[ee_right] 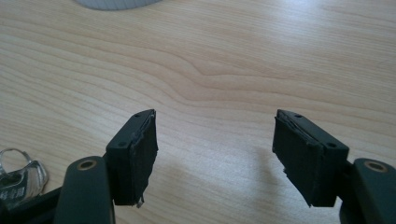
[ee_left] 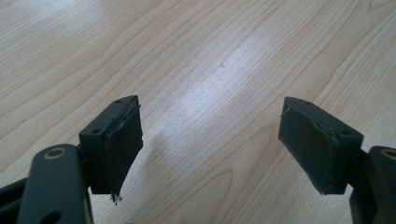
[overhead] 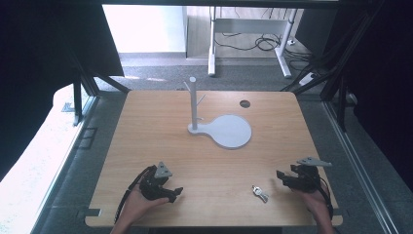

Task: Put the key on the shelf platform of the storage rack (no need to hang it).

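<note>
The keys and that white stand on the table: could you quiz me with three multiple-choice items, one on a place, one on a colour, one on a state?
1. Where do the keys lie?
A. on the stand's round base
B. on the table, near its front edge, close to the right gripper
C. hung on the stand's post

2. What colour is the stand?
A. white
B. red
C. black

3. How do the right gripper's fingers stand?
A. shut on the keys
B. shut on nothing
C. apart, with bare wood between them

Right letters: 1 B, the high view shows them on the wood just left of that gripper. 2 A, post and round base are both white. 3 C, the right gripper view shows a wide gap with the keys off to one side.
</note>
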The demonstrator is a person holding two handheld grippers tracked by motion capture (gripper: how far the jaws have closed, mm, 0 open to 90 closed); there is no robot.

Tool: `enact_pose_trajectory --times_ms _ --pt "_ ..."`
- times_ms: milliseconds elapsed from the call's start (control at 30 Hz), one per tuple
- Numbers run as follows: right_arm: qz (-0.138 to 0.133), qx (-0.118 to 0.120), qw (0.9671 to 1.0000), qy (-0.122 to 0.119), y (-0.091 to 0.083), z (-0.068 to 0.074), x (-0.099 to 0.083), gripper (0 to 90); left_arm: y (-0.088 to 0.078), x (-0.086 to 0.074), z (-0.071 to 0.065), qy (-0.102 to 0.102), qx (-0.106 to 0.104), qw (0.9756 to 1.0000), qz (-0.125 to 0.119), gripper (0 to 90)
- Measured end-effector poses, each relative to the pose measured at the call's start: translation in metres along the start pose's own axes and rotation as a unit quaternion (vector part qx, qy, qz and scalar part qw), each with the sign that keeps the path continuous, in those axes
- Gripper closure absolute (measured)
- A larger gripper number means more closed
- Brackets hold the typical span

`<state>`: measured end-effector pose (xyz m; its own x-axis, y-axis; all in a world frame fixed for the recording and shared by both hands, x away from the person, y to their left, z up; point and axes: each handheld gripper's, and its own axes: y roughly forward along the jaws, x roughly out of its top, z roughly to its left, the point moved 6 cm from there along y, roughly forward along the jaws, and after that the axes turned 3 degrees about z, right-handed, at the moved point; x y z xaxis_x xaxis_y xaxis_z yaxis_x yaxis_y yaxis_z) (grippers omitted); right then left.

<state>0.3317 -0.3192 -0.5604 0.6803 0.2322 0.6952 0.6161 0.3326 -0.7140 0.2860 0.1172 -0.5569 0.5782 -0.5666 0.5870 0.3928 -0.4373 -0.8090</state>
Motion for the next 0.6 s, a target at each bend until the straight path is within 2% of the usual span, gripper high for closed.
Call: enact_pose_trajectory --times_ms 100,200,300,333,500,567,600 --pt "0.001 0.002 1.0 -0.004 -0.002 0.003 0.002 32.2 -0.002 0.001 0.0 -0.002 0.001 1.0 -0.005 21.9" --pt "-0.006 0.004 0.9998 -0.02 -0.008 0.007 0.009 32.5 -0.004 0.0 0.003 -0.007 0.004 1.0 -0.005 22.0" --pt "0.002 -0.002 0.9991 -0.041 -0.016 0.01 0.018 35.1 -0.004 0.0 0.003 -0.007 0.003 1.0 -0.005 22.0" --pt "0.008 0.003 0.9989 -0.046 -0.021 0.013 0.022 35.9 -0.004 0.0 0.002 -0.007 0.003 1.0 -0.006 22.0" --pt "0.024 0.011 0.9979 -0.059 -0.027 0.022 0.026 37.3 -0.005 0.0 0.003 -0.007 0.002 0.9999 -0.008 22.0" --pt "0.048 0.015 0.996 -0.073 -0.028 0.027 0.028 38.6 -0.006 0.0 0.004 -0.009 0.003 0.9999 -0.009 22.0" --pt "0.048 0.015 0.996 -0.073 -0.028 0.027 0.028 38.6 -0.006 0.0 0.004 -0.009 0.003 0.9999 -0.009 21.9"
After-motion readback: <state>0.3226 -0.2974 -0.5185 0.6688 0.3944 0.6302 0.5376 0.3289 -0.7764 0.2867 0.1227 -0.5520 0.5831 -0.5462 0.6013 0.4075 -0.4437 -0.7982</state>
